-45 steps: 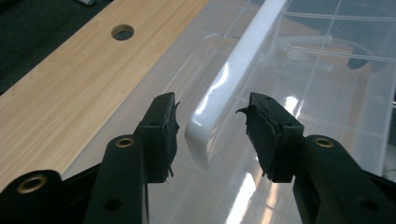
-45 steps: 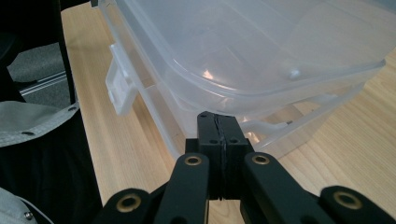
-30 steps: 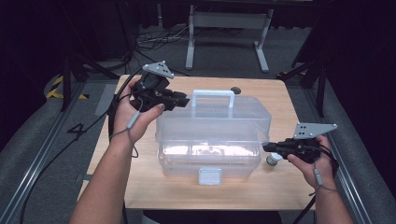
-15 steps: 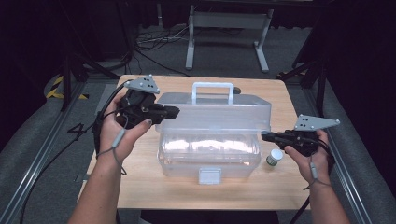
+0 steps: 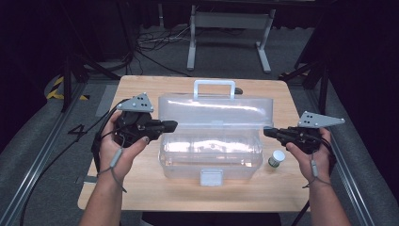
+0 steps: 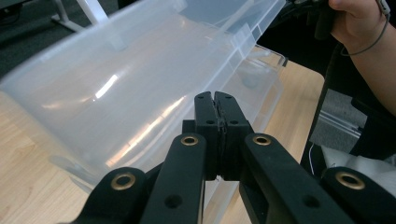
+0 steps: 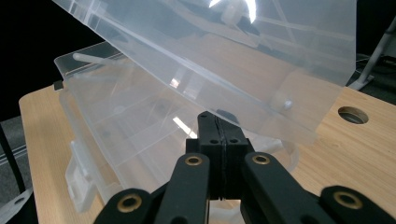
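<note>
Here, one clear plastic box (image 5: 211, 150) is sitting in the middle of the wooden tabletop (image 5: 141, 188), its single lid (image 5: 216, 109) standing raised and tilted toward the far edge, a white handle (image 5: 214, 87) showing on top and a white latch (image 5: 211, 177) hanging at the front wall. Two grippers are flanking it, one to each side. The left gripper (image 5: 170, 125) is hovering at the box's left end, its jaws pressed together on nothing and pointing at the lid's left edge; in the left gripper view the lid (image 6: 140, 79) is slanting just beyond the closed tips. The right gripper (image 5: 267, 133) is hanging at the box's right end, jaws likewise pressed together and empty, their tips just beside the lid's right edge; in the right gripper view the lid (image 7: 224, 51) is leaning overhead above the open box (image 7: 130, 130). One small white-capped bottle (image 5: 277, 158) is standing near the tabletop's right edge, just beside the box and beneath the right gripper. One round hole (image 7: 352, 115) is showing in the tabletop beyond the lid. Cables (image 5: 155, 47) are lying on the floor past the far edge.
</note>
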{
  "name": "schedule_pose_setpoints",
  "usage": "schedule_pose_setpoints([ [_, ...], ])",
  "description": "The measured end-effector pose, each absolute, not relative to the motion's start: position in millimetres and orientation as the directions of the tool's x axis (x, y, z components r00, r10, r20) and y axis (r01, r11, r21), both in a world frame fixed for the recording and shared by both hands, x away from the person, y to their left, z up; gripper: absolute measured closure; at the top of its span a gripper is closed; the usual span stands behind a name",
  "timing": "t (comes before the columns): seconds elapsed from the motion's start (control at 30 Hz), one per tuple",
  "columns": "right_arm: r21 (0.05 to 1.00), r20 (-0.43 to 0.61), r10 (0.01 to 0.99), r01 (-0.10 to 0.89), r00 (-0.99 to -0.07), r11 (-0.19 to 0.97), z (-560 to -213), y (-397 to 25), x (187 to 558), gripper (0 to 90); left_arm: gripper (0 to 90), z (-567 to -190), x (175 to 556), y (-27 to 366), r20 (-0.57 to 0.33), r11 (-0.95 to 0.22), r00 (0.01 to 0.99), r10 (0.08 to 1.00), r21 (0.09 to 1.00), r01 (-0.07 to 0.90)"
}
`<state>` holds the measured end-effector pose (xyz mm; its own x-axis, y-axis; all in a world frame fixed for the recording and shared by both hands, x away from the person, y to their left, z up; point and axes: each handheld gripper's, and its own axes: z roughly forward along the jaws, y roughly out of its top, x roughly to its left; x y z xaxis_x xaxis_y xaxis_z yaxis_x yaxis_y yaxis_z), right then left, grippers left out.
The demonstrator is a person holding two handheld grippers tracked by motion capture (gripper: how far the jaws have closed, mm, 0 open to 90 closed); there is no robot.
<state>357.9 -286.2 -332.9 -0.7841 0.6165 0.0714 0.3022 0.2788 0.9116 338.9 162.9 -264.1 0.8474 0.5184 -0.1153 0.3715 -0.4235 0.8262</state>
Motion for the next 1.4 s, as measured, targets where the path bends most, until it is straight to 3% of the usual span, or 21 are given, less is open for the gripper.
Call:
schedule_pose_setpoints([
  [0.37, 0.920, 0.059, 0.650, 0.295, -0.757, 0.259, -331.0, -280.8, 361.0, 90.0, 89.2, -298.4, 341.7, 165.4, -0.165, -0.388, 0.824, 0.542, 0.821, 0.420],
  [0.53, 0.923, 0.062, 0.654, 0.292, -0.754, 0.250, -331.6, -280.6, 360.7, 90.0, 88.8, -309.1, 344.7, 165.8, -0.106, -0.392, 0.769, 0.631, 0.811, 0.434],
  [0.87, 0.924, 0.057, 0.649, 0.287, -0.759, 0.254, -332.8, -280.7, 359.7, 90.0, 89.1, -316.5, 347.3, 176.2, -0.098, -0.311, 0.686, 0.721, 0.839, 0.447],
  [1.03, 0.924, 0.056, 0.649, 0.286, -0.759, 0.255, -333.0, -280.0, 359.2, 90.0, 88.2, -321.4, 351.6, 181.9, -0.157, -0.248, 0.675, 0.721, 0.850, 0.464],
  [1.4, 0.914, 0.056, 0.642, 0.297, -0.765, 0.275, -334.0, -279.9, 357.3, 88.2, 88.8, -324.3, 353.8, 183.9, -0.142, -0.246, 0.669, 0.729, 0.858, 0.450],
])
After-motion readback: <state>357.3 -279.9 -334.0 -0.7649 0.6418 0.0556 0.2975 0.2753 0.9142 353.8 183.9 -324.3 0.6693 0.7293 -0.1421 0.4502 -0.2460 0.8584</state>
